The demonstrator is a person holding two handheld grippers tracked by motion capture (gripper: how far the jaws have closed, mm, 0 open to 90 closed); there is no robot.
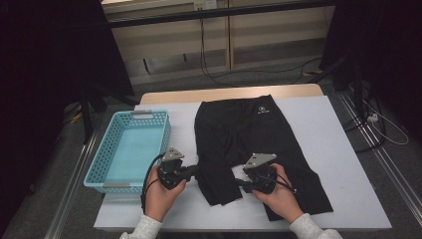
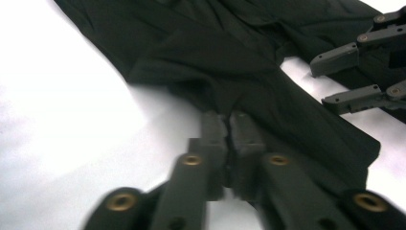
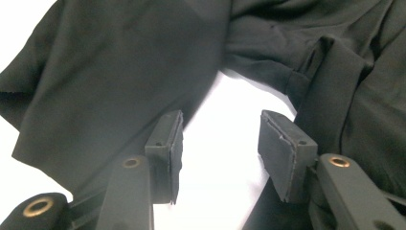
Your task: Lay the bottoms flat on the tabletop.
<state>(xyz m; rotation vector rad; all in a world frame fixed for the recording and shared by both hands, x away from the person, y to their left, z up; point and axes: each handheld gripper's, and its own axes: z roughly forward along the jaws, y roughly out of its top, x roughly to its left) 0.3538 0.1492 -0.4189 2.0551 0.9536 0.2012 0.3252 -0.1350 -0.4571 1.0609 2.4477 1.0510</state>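
A pair of black shorts (image 1: 249,129) lies flat on the white table cover, waistband away from me and the two legs toward me. My left gripper (image 1: 196,172) sits at the outer edge of the left leg. In the left gripper view its jaws are shut (image 2: 230,127) on the hem of the shorts (image 2: 215,52). My right gripper (image 1: 238,181) hovers at the crotch gap between the legs. In its own view it stands open (image 3: 220,139), with bare white table between the pads and shorts fabric (image 3: 110,62) on both sides. The left gripper view also catches the right gripper (image 2: 330,81), open.
A light blue plastic basket (image 1: 107,144) stands empty at the table's left side, just beside my left hand. The white cover (image 1: 323,149) extends right of the shorts. Beyond the table's far edge are cables on the floor and dark curtains.
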